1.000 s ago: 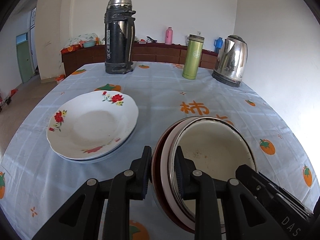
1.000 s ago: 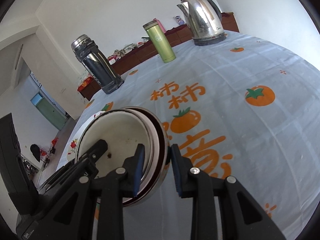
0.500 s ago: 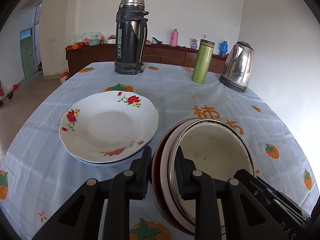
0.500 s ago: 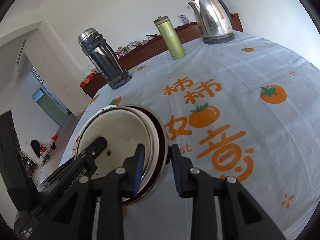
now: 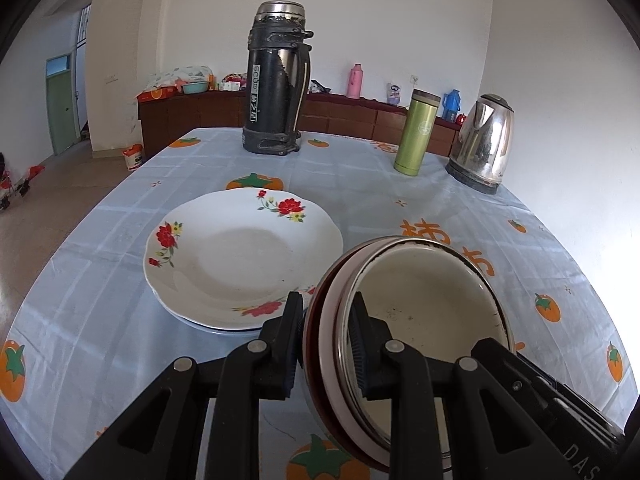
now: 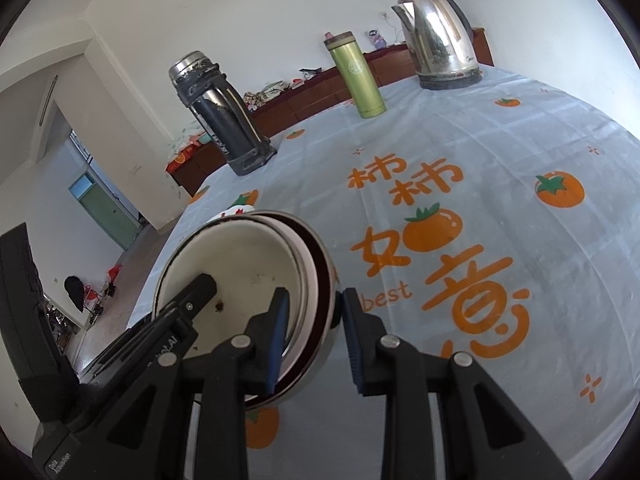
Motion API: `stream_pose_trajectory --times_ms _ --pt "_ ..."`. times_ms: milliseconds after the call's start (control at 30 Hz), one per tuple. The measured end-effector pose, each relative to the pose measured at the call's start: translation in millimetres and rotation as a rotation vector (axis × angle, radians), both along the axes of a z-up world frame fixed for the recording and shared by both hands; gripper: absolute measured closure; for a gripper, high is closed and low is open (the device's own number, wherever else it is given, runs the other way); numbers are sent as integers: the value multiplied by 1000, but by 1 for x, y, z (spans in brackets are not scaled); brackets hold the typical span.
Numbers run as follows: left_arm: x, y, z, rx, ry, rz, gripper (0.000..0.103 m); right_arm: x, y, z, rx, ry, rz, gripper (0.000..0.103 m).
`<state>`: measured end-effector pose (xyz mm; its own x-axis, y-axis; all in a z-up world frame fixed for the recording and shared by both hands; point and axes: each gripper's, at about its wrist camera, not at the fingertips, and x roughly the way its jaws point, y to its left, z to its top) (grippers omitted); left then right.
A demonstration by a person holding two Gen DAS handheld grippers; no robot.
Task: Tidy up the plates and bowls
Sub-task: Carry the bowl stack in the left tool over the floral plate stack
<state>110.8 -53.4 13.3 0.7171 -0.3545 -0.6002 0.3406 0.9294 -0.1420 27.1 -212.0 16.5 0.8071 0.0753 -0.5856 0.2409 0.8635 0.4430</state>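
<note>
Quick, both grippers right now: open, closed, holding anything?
Left gripper: shut on the rim of the stacked bowls.
Right gripper: shut on the opposite rim of the same stacked bowls.

Bright daylight, sharp focus — white glare at the right edge, fisheye bending, dark vignetted corners.

Left hand-held gripper (image 5: 325, 338) clamped, right hand-held gripper (image 6: 313, 334) clamped, both angled downward
</note>
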Motion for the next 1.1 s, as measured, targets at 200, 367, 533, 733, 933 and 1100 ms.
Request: stream_pose_trajectory --times_ms 200,367,533,733,933,1100 --pt "0 5 0 -4 -1 0 78 -1 7 0 -3 3 2 76" --pt "-1 7 1 -6 -1 0 77 -3 11 0 -3 7 0 76" --pt "-5 16 2 -9 -8 2 77 -7 18 0 -5 6 5 75" --pt "-10 22 0 -7 -6 10 77 -11 25 -1 -4 9 12 75" --pt "-18 28 3 -10 -9 15 77 -19 29 1 1 6 24 75" --pt "-24 39 3 -19 0 30 77 -26 38 3 4 1 40 75"
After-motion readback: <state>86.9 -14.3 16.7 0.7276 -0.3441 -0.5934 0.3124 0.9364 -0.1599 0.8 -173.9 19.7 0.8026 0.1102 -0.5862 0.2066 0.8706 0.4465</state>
